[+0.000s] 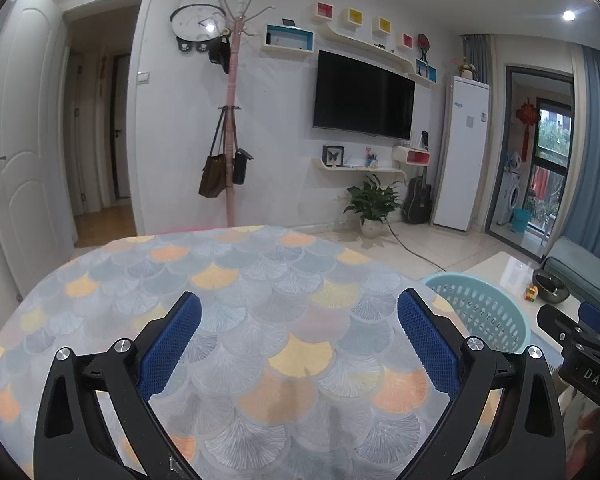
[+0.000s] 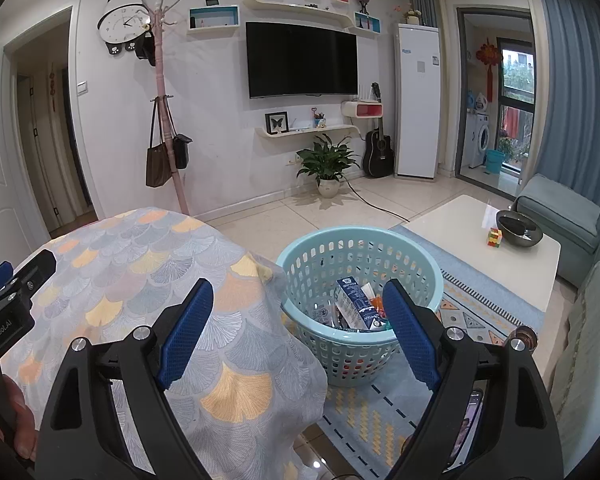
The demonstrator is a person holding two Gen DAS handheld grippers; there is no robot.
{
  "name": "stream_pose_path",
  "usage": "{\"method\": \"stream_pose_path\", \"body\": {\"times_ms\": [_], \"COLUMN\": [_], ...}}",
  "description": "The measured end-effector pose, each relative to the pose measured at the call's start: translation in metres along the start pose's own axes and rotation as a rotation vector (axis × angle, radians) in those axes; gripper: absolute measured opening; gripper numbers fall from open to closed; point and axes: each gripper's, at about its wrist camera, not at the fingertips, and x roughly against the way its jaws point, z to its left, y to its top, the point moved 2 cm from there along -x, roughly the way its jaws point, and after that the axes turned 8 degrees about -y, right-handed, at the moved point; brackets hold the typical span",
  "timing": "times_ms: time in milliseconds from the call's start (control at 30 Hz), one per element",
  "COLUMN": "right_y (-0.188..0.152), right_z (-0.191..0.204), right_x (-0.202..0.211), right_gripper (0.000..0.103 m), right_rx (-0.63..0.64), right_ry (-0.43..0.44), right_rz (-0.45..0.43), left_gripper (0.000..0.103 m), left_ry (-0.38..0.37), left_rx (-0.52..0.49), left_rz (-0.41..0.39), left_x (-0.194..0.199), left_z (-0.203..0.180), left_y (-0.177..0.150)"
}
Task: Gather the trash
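Note:
A light blue plastic basket (image 2: 352, 344) stands on the rug right of the cloth-covered table (image 2: 140, 280). It holds trash: a blue and white carton (image 2: 354, 302) and several small wrappers. My right gripper (image 2: 298, 316) is open and empty, above the table edge and the basket's near side. My left gripper (image 1: 300, 328) is open and empty above the scale-patterned tablecloth (image 1: 220, 280). The basket's rim (image 1: 480, 312) shows at the right of the left wrist view, and the right gripper's body (image 1: 580, 344) beyond it. No trash shows on the tablecloth.
A white coffee table (image 2: 480, 240) stands right of the basket with a dark bowl (image 2: 518, 229) and a colour cube (image 2: 495, 237). A blue-grey sofa (image 2: 572, 220) is at the far right. A pink coat stand (image 2: 168, 120), potted plant (image 2: 328, 164) and TV (image 2: 302, 60) line the back wall.

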Motion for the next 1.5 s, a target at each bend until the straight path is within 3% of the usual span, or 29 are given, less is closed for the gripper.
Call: {"method": "stream_pose_path", "body": {"times_ms": [467, 800, 1000, 1300, 1500], "right_y": [0.002, 0.002, 0.006, 0.005, 0.006], "right_z": [-0.005, -0.001, -0.001, -0.003, -0.004], "right_x": [0.004, 0.010, 0.027, 0.043, 0.050], "right_gripper": [0.082, 0.082, 0.082, 0.082, 0.082], "right_rx": [-0.016, 0.029, 0.054, 0.062, 0.052], "right_ry": [0.006, 0.003, -0.016, -0.020, -0.014], "right_rz": [0.005, 0.073, 0.046, 0.038, 0.040], "left_gripper": [0.095, 0.096, 0.095, 0.095, 0.095], "left_ry": [0.010, 0.092, 0.181, 0.189, 0.134], "left_rx": [-0.008, 0.007, 0.008, 0.014, 0.000], "left_rz": [0.002, -0.008, 0.029, 0.035, 0.013], "left_x": [-0.001, 0.025, 0.043, 0.069, 0.077], "left_z": [-0.004, -0.009, -0.012, -0.014, -0.015], "left_y": [0.002, 0.022, 0.020, 0.017, 0.019]}}
